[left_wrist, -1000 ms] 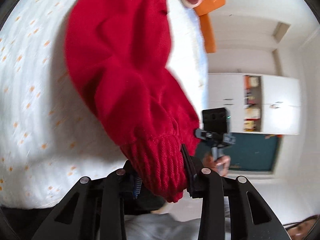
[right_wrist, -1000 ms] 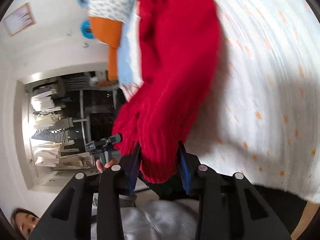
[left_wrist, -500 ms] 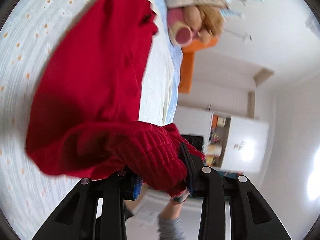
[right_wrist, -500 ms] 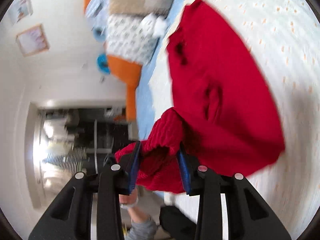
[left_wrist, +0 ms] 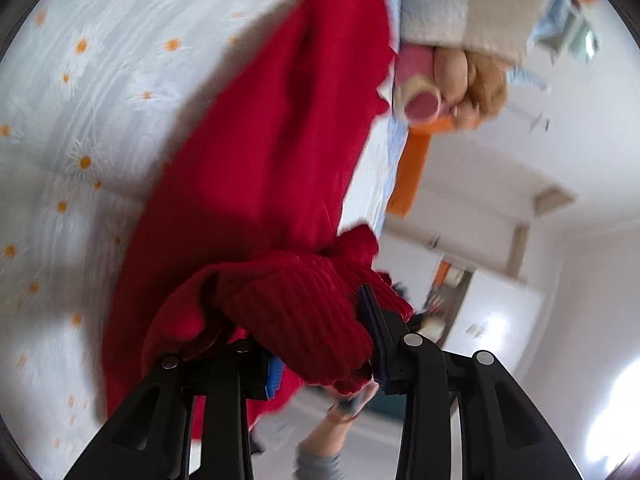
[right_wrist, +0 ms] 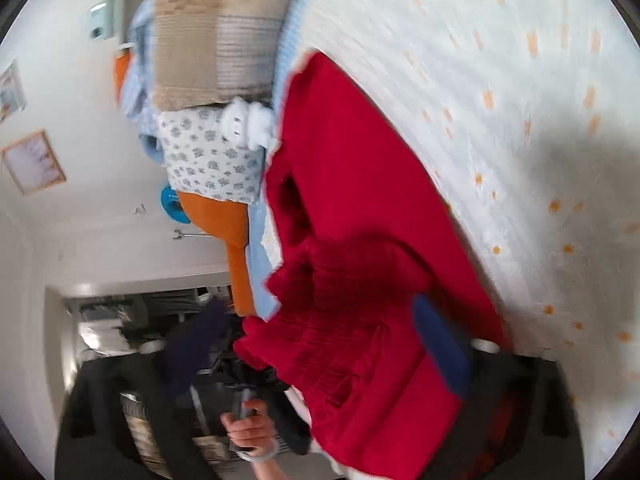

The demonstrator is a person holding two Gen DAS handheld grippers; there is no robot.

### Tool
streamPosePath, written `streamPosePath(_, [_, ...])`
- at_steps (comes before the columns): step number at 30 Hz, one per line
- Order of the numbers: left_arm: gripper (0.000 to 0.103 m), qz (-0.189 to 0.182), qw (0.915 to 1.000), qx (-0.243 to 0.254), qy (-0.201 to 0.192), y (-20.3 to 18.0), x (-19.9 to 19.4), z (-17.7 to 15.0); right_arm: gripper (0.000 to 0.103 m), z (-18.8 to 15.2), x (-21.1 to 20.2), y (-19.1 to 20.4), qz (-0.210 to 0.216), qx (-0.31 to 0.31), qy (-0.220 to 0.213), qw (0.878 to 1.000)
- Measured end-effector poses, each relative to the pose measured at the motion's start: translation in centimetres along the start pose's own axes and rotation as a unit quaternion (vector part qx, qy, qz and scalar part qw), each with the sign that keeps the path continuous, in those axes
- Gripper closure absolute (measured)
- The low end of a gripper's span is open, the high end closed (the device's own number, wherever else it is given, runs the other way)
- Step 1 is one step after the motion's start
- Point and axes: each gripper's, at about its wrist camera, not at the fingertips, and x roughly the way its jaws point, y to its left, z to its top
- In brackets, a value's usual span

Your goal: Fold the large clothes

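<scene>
A red knitted sweater [left_wrist: 280,152] lies spread on the white daisy-print bed cover [left_wrist: 88,112]. My left gripper [left_wrist: 320,356] is shut on its ribbed hem, which bunches between the fingers. In the right wrist view the sweater [right_wrist: 360,184] stretches across the bed cover [right_wrist: 500,80] toward the pillows. My right gripper [right_wrist: 320,356] is blurred; its fingers stand wide apart on either side of the ribbed red edge, which sags loose between them.
Pillows [right_wrist: 216,40] and soft toys [left_wrist: 452,80] lie at the head of the bed, past the sweater. An orange headboard [right_wrist: 236,248] and an open wardrobe [right_wrist: 132,344] stand beyond. The person's other hand [right_wrist: 248,428] shows below.
Both grippers have carried the ribbed hem forward over the sweater toward the pillows. The right gripper's fingers, shut on the hem before, now stand apart.
</scene>
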Motion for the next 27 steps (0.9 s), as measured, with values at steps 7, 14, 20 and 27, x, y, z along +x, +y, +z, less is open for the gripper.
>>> streamPosePath(7, [0.061, 0.120, 0.9878, 0.083, 0.053, -5.8, -1.2, -4.9, 0.004, -2.9, -6.0, 6.3, -0.058, -0.206, -0.006, 0.977])
streamPosePath(14, [0.053, 0.154, 0.9840, 0.076, 0.048, -8.0, 0.3, -3.8, 0.007, -7.8, -1.9, 4.1, -0.204, -0.339, 0.050, 0.917])
streamPosePath(20, [0.003, 0.110, 0.9828, 0.146, -0.025, -11.5, -1.4, -4.4, 0.043, -8.1, 2.5, 0.3, -0.205, -0.301, 0.093, 0.927])
streamPosePath(27, [0.003, 0.258, 0.9389, 0.210, -0.088, -11.2, -3.9, -6.1, 0.095, -5.8, -2.0, 1.9, -0.162, -0.275, 0.032, 0.947])
